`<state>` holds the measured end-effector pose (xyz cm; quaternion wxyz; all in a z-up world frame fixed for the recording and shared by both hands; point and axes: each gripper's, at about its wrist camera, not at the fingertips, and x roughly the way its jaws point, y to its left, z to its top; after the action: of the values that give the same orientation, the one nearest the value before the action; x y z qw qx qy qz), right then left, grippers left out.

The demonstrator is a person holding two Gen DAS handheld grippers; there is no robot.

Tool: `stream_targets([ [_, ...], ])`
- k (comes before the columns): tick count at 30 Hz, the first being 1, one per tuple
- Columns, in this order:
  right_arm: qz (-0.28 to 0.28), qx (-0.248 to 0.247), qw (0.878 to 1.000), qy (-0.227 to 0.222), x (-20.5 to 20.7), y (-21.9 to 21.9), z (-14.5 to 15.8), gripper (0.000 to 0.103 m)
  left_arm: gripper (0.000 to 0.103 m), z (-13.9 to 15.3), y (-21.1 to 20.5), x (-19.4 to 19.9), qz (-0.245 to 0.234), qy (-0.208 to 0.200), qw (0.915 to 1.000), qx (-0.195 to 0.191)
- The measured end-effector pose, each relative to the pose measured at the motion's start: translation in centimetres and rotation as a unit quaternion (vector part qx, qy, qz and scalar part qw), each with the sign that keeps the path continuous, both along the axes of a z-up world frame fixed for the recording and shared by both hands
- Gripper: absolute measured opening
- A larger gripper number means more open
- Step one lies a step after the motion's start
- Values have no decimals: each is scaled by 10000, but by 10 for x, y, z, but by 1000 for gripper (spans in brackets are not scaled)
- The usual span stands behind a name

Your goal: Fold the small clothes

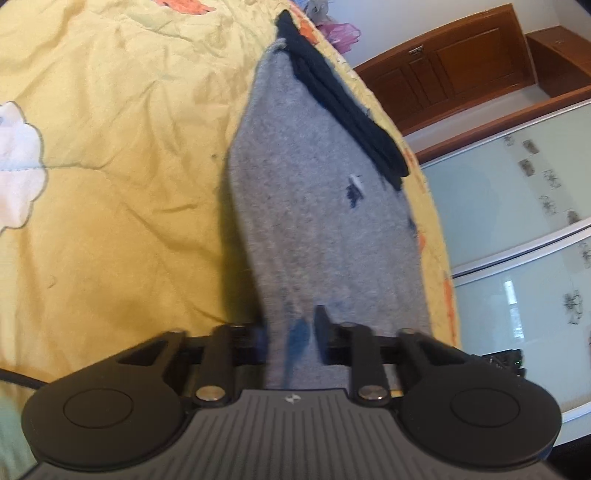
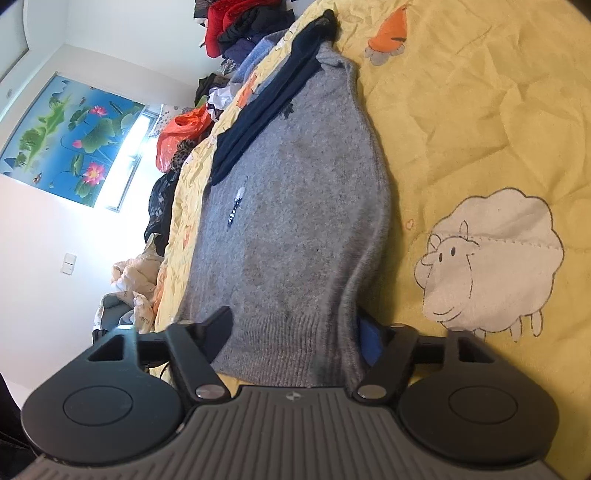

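Observation:
A small grey knit sweater [image 1: 314, 206] with a dark navy collar [image 1: 343, 110] hangs stretched above the yellow quilt [image 1: 122, 155]. My left gripper [image 1: 291, 332] is shut on one corner of its hem, fabric pinched between the fingers. In the right wrist view the same sweater [image 2: 291, 206] runs away from me, navy collar [image 2: 273, 107] at the far end. My right gripper [image 2: 295, 336] grips the ribbed hem, fingers set wider with bunched cloth between them.
The quilt [image 2: 480, 122] has a sheep print [image 2: 487, 258] and carrot print [image 2: 391, 33]. A pile of clothes [image 2: 236, 26] and an orange bag [image 2: 184, 129] lie at the bed's far side. A wooden cabinet [image 1: 461, 62] and glass wardrobe doors [image 1: 517, 206] stand beyond the bed edge.

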<state>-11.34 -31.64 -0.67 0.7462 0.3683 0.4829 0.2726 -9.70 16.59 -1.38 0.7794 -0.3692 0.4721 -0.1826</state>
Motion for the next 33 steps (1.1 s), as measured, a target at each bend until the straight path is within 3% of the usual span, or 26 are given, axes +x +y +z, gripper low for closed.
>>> stream_targets([
  [2,29,-43,9999,97,1,-1,-5,46,10,-3,4,-1,-11,36,10000,-29],
  [4,48,-149,9996,219,0,-2,-11,19,8,-3,4,-2,-90,41,9999,42],
  [9,171,-131,9997,-74,-4,3,-4,19,5,10,-4,-4,-360,-149,9988,298],
  [15,208,25,9978,-628,12,4,27,18,5,51,0,8,-332,-944,9947,239],
  [20,-46,350,9892,-1420,48,-7,64,18,5,79,3,36,-260,-1524,9879,149],
  [26,-506,562,9759,-2048,127,-14,95,18,5,106,-9,104,-191,-2193,9753,192],
  [33,-1190,732,9708,-1952,250,-19,91,16,5,133,-24,213,-108,-2652,9630,475],
])
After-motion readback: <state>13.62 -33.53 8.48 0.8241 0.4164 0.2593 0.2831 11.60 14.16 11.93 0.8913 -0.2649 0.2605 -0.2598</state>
